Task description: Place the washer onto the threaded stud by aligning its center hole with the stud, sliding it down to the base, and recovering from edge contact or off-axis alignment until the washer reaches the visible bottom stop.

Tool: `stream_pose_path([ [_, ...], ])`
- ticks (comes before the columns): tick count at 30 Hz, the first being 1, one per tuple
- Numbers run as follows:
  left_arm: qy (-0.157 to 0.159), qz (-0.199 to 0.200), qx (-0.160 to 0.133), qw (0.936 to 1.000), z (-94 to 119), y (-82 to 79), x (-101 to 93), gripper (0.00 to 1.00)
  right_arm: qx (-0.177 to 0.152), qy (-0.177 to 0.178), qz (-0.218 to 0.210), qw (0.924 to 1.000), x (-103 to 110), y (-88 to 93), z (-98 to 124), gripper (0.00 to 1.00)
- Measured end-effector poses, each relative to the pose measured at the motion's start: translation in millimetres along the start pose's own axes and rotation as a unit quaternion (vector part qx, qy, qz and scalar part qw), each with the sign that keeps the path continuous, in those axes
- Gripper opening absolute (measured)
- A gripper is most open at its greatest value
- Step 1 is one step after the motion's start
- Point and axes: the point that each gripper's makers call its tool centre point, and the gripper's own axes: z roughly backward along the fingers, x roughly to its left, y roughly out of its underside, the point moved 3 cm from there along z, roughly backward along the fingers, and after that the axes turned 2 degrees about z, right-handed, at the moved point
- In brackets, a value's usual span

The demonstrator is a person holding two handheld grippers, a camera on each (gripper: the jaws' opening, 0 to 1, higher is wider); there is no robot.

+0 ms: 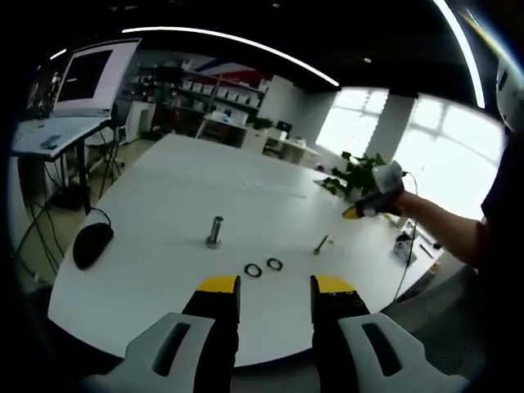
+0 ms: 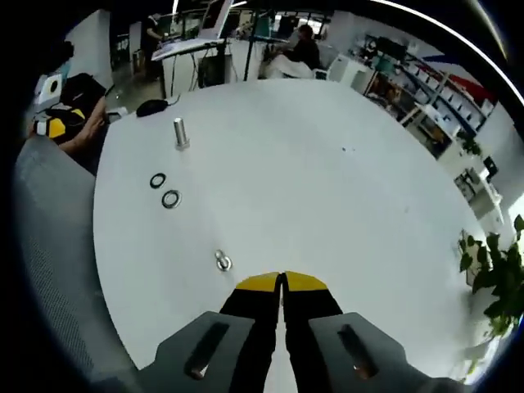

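The left gripper (image 1: 275, 284) is held wide apart, empty, above the white table (image 1: 164, 213). The right gripper (image 2: 282, 281) is closed on nothing. Two washers (image 1: 264, 268) are seen flat just beside the upright threaded stud (image 1: 214, 232).

- Table (image 1: 164, 213): threaded stud (image 1: 214, 232) upright on it.
- Two washers (image 1: 263, 268) flat, side by side, between stud and near edge.
- Bolt (image 1: 321, 243) lying right of the washers.
- Computer mouse (image 1: 92, 243) left of stud, near table edge.
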Motion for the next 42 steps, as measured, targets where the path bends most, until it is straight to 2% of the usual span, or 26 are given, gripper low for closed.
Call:
stream_pose_path([
  [5,0.0,-0.001,0.002,1.0,0,-0.4,-2.6,0.32,0.017,-0.001,-0.01,0.9998,-4,15.5,2,0.06],
  [8,0.0,-0.001,0.001,1.0,0,-0.7,-3.0,0.32,0.038,-0.018,-0.007,0.9991,0,26.1,-5,0.12],
  [14,0.0,0.0,0.001,1.0,0,-1.1,-3.0,0.32,0.086,-0.05,0.026,0.9947,4,41.7,-21,0.16],
  [21,0.0,-0.001,0.007,1.0,0,0.3,-2.6,0.32,0.108,-0.082,0.073,0.988,0,46.2,-45,0.2],
  [29,-0.001,0.001,0.006,1.0,1,0.5,-1.6,0.32,0.144,-0.115,0.083,0.9795,-1,61.1,-72,0.21],
  [39,-0.002,0.002,0.006,1.0,1,0.1,-0.6,0.32,0.163,-0.13,0.101,0.9729,5,65.8,-84,0.21],
  [42,-0.002,0.002,0.006,1.0,1,0.1,-0.5,0.32,0.16,-0.131,0.097,0.9734,5,64.4,-84,0.2],
])
